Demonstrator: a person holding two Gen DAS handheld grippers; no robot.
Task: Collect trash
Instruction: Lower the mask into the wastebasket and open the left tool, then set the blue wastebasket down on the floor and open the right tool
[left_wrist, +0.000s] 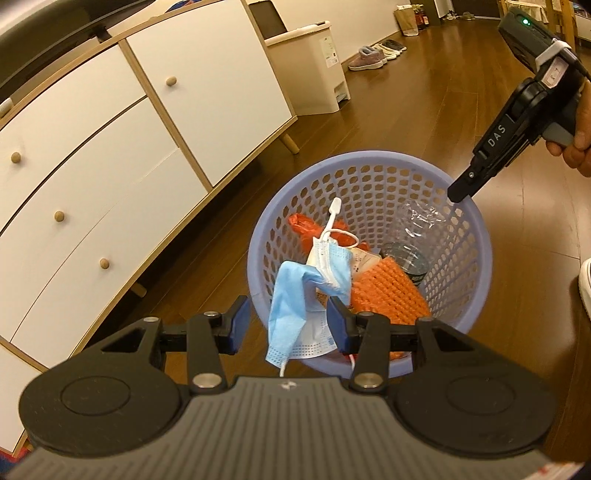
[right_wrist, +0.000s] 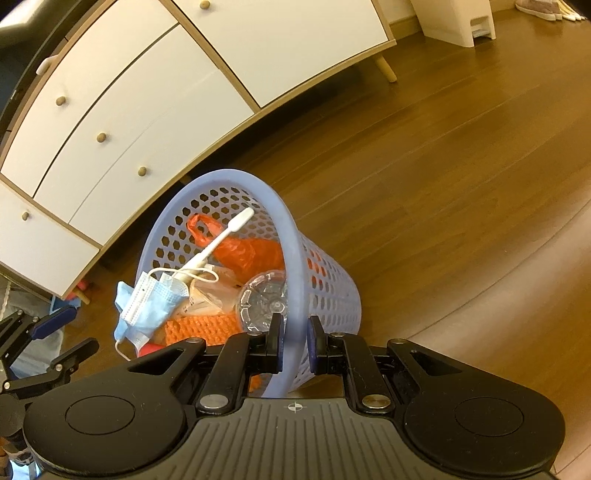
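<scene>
Wooden floor (right_wrist: 461, 177) running under a white drawer cabinet (left_wrist: 96, 155), blue mesh basket (left_wrist: 476, 236) standing on it near the cabinet legs; already holding an orange bag (right_wrist: 247, 251), a white toothbrush (right_wrist: 221, 240), a clear crushed bottle (right_wrist: 264, 299) and orange netting (left_wrist: 388, 291); blue face masks (left_wrist: 291, 295) draping over the near rim, half in, half out. Left gripper (left_wrist: 284, 325) hanging spread wide, pads either side of the dangling masks, gripping nothing; right gripper (right_wrist: 295, 343) pinching the basket's rim wall. Judging the masks light, limp and prone to snagging by their ear loops; best pinching the bunched folds at the rim, then tipping inward. Judging the basket light and flexible, likely tilting under a one-sided hold.
</scene>
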